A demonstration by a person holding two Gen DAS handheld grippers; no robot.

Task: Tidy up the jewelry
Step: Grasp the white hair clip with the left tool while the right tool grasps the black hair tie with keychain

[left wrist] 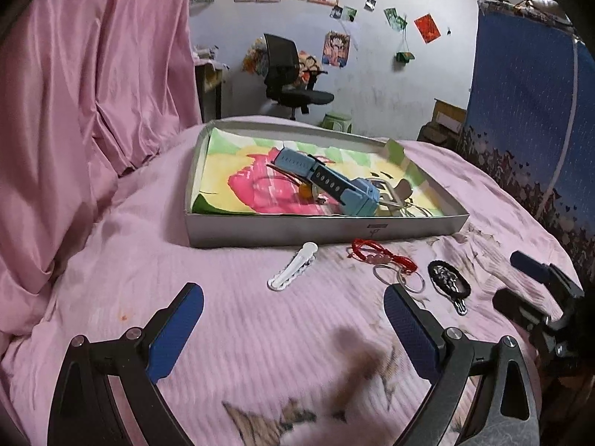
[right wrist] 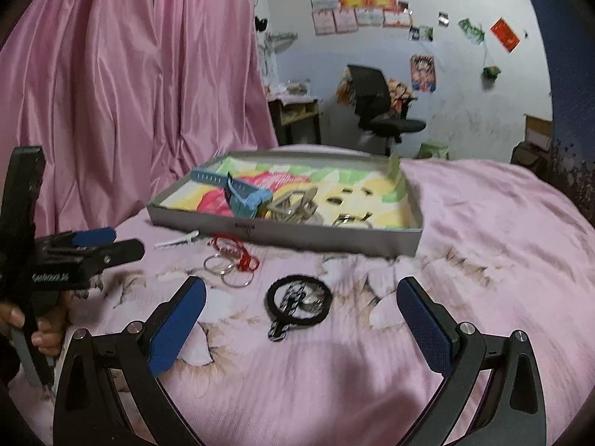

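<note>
On the pink ribbed bedspread (left wrist: 230,319), from left to right, we saw a white plastic hair clip (left wrist: 293,266), a red cord bracelet (left wrist: 379,256), thin silver rings (right wrist: 228,269) and a black oval pendant (right wrist: 299,300). Behind them the shallow grey cardboard tray (left wrist: 319,228) held a light blue strap watch (left wrist: 334,182). Our left gripper (left wrist: 293,330) and right gripper (right wrist: 301,323) both hovered with fingers wide apart, holding nothing.
</note>
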